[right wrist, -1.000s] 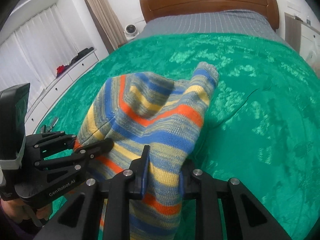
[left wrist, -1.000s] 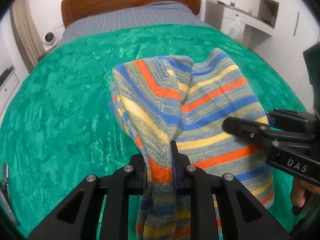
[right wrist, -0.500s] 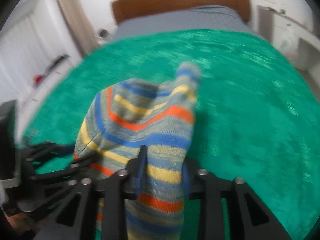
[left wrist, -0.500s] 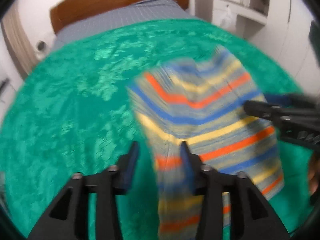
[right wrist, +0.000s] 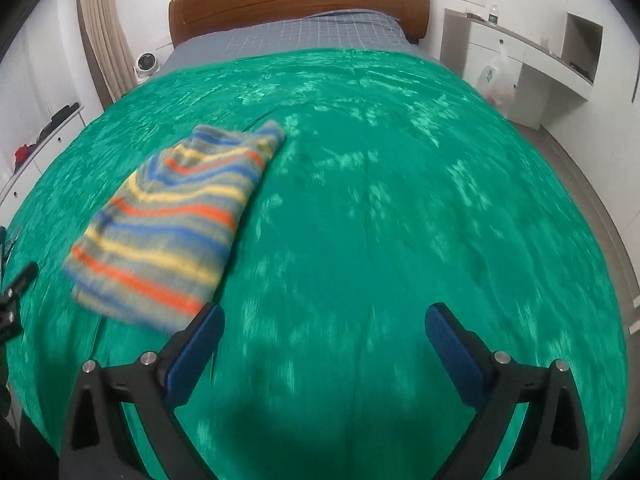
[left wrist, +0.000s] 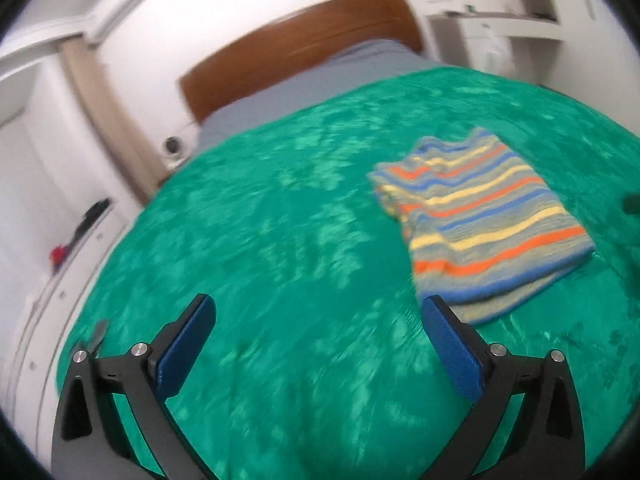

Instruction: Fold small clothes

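Lying folded on the green bedspread (right wrist: 400, 220), one striped knit sweater (left wrist: 480, 220) sits ahead and right of the left gripper (left wrist: 316, 332), ahead and left of the right gripper (right wrist: 325, 336). Both tongs stand spread wide, holding nothing. The knit looks soft, light and floppy, likely best pinched at a hem corner or folded edge.

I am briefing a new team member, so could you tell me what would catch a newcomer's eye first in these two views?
The striped knit garment stands out first: orange, blue and yellow bands, lying folded flat on the bright green bedspread, which fills most of both views. Next come the left gripper and right gripper, both wide open and empty in the foreground. Behind, a brown wooden headboard closes the scene.
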Motion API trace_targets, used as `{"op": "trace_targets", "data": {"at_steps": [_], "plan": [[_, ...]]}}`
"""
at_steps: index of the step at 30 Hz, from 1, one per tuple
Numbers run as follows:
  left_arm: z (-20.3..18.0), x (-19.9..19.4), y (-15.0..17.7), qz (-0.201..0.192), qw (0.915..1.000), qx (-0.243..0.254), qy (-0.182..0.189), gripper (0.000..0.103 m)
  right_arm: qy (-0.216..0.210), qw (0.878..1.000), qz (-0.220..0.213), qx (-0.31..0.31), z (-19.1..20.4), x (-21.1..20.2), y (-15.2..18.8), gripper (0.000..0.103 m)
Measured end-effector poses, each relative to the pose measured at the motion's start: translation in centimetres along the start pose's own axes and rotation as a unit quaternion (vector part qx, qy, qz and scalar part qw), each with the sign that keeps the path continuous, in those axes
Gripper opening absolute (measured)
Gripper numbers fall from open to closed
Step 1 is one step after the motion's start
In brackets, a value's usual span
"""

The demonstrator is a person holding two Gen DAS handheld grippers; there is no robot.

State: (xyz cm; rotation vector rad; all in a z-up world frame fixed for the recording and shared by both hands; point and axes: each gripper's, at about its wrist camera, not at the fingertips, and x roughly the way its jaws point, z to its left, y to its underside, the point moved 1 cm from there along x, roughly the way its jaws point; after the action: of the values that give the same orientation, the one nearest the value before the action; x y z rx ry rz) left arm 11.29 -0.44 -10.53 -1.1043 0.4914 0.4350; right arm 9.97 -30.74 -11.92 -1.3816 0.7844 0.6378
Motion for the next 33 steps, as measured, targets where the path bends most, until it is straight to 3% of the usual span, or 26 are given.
{"op": "trace_targets", "data": {"at_steps": [4,6,12,19,22,33], "plan": [[1.0,-1.6,0.9,0.048,0.9953,-0.066,0.052,0.103,-0.006,1.0,-0.002,-0.015,1.5,-3.2,2.2,0.1],[1.2,-2.1,1.1,0.066,0.9926,-0.083,0.06,0.103,-0.009,1.0,-0.004,-0.027,2.8,-4.4,2.6,0.1],[0.5,-3.6,1.5,0.119,0.9855,-0.071,0.098,0.103,-0.027,0.998,-0.014,-0.059,7.5,-8.4,2.8,0.103],[0.9,-7.3,0.7,0.094,0.9885,-0.079,0.089,0.103,-0.041,0.997,-0.028,-0.054,9.9,-12.1,3.4,0.103],[1.1,-9.0,0.3,0.08,0.987,-0.092,0.105,0.103,-0.04,0.997,-0.03,-0.059,10.2,-13.6,3.9,0.103],[-0.2,-12.0,-1.2,0.075,0.9842,-0.105,0.121,0.103,-0.02,0.998,-0.046,-0.03,8.3,-17.0,4.1,0.103]]}}
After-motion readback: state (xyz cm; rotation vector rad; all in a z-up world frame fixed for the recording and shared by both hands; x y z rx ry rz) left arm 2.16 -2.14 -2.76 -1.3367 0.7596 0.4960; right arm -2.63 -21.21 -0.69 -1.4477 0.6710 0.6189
